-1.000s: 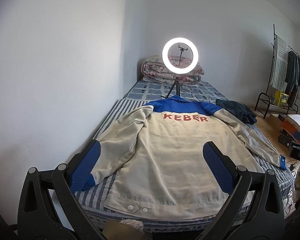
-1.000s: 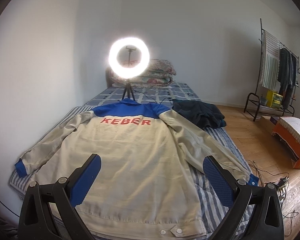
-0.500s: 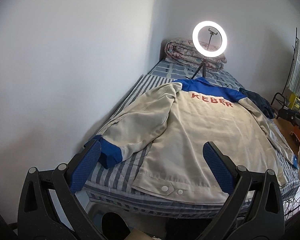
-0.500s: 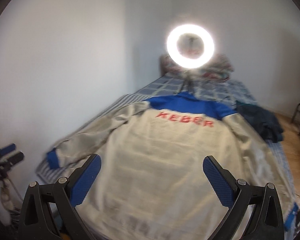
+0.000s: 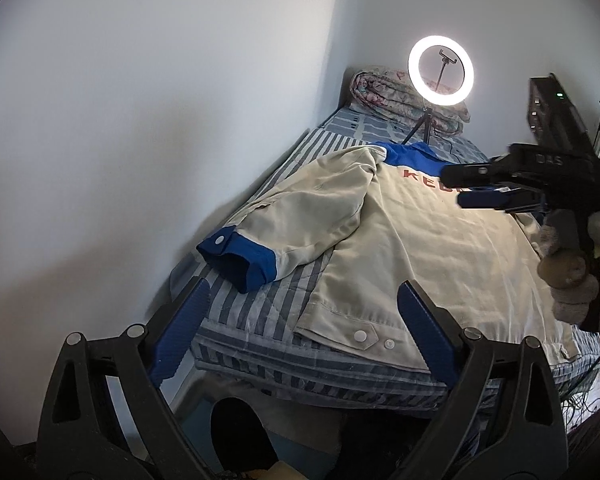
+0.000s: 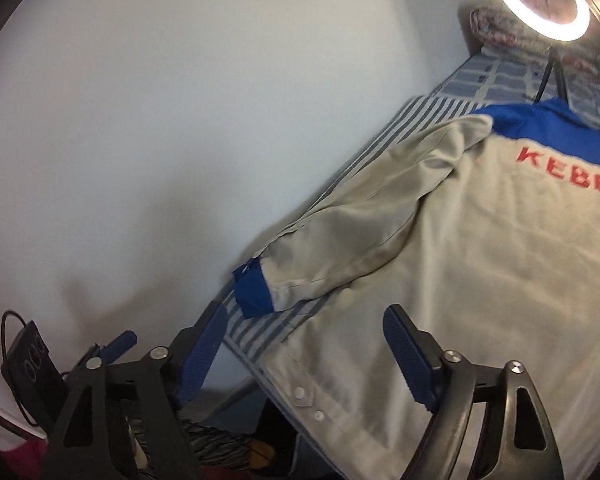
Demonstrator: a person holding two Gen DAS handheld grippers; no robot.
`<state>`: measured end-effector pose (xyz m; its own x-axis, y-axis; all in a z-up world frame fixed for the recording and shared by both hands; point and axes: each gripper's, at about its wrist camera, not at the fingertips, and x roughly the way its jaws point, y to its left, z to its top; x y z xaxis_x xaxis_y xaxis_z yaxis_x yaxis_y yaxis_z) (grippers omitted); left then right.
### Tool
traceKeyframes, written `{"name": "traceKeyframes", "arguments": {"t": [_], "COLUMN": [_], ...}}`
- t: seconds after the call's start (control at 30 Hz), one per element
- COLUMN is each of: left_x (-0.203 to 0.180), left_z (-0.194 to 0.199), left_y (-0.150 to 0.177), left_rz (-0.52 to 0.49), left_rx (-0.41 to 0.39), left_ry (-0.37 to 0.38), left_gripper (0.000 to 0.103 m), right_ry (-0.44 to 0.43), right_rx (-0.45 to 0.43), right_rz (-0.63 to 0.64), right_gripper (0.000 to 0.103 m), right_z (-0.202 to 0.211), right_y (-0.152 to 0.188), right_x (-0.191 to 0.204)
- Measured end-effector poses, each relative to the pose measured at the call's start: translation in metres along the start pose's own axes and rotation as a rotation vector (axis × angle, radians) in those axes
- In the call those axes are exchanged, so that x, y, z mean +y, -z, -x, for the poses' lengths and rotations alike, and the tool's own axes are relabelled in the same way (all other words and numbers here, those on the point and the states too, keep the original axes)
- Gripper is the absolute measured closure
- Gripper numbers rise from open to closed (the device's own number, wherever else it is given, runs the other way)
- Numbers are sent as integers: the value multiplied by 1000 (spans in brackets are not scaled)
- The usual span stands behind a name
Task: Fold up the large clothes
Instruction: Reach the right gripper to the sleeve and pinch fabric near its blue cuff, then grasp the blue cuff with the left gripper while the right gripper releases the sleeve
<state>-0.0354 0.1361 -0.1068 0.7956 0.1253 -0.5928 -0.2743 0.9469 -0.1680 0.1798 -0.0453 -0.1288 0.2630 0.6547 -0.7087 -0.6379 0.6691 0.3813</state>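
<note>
A beige jacket (image 5: 440, 248) with a blue yoke, blue cuffs and red lettering lies back up on the striped bed (image 5: 260, 336). Its left sleeve ends in a blue cuff (image 5: 240, 258) near the wall. My left gripper (image 5: 303, 304) hovers before the bed's near corner, over the snap-buttoned hem corner (image 5: 360, 334); its jaws are closing with nothing between the pads. My right gripper (image 6: 305, 314), in a gloved hand (image 5: 568, 276), hangs above the jacket (image 6: 480, 260) and faces the cuff (image 6: 254, 288) and hem; its jaws are closing too, with nothing between them.
A white wall runs along the bed's left side. A lit ring light (image 5: 440, 72) on a tripod and a folded quilt (image 5: 380, 88) stand at the head of the bed. A black device with a cable (image 6: 28, 356) shows at lower left. Dark shapes lie under the bed's near edge.
Both views swung left and down toward the left sleeve and hem corner. The right gripper came into the left view above the jacket, and its jaws stand narrower.
</note>
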Motion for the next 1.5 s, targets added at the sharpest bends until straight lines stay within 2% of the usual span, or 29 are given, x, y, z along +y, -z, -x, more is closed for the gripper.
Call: {"name": "traceKeyframes", "arguments": {"t": [0.07, 0.1, 0.2, 0.33, 0.53, 0.63, 0.73, 0.77, 0.8, 0.87, 0.9, 0.97, 1.07, 1.23, 1.4, 1.5], "left_x": [3, 5, 14, 23, 26, 27, 30, 31, 31, 32, 32, 33, 35, 31, 31, 26], "left_z": [1, 0, -1, 0, 1, 1, -1, -1, -2, -2, -3, -6, -11, -23, -52, -75], "left_y": [1, 1, 2, 3, 2, 1, 0, 1, 1, 1, 1, 1, 1, -8, -27, -36], "left_rz": [-2, -3, 14, 38, 48, 54, 65, 69, 71, 71, 71, 72, 80, 84, 122, 119], "left_rx": [2, 5, 9, 16, 14, 13, 22, 24, 25, 24, 25, 37, 62, 95, 159, 204], "left_ry": [-3, -2, 5, 13, 30, 37, 45, 48, 49, 48, 50, 52, 66, 94, 148, 168], "left_gripper": [12, 13, 14, 15, 15, 15, 15, 15, 15, 16, 18, 28, 35, 35, 35, 35], "right_ry": [-45, -74, -114, -94, -78, -84, -76, -70, -68, -86, -89, -86, -78, -79, -60, -67], "right_rx": [47, 75, 136, 190, 266, 260, 282, 289, 290, 311, 307, 295, 268, 258, 284, 290], "right_rz": [-65, -110, -190, -243, -432, -496, -499, -497, -494, -487, -482, -455, -391, -312, -279, -317], "right_gripper": [29, 34, 41, 41, 41, 39, 39, 43, 62, 81, 89, 97, 100, 101, 101, 101], "right_z": [-29, -48, -92, -145, -193, -200, -212, -214, -216, -222, -223, -218, -199, -166, -150, -154], "right_y": [0, 2, 6, 10, 9, 4, -3, -5, -6, -10, -12, -19, -33, -47, -37, -20], "right_x": [-5, -8, -12, -14, -29, -33, -31, -31, -30, -28, -28, -26, -23, -27, -47, -69]}}
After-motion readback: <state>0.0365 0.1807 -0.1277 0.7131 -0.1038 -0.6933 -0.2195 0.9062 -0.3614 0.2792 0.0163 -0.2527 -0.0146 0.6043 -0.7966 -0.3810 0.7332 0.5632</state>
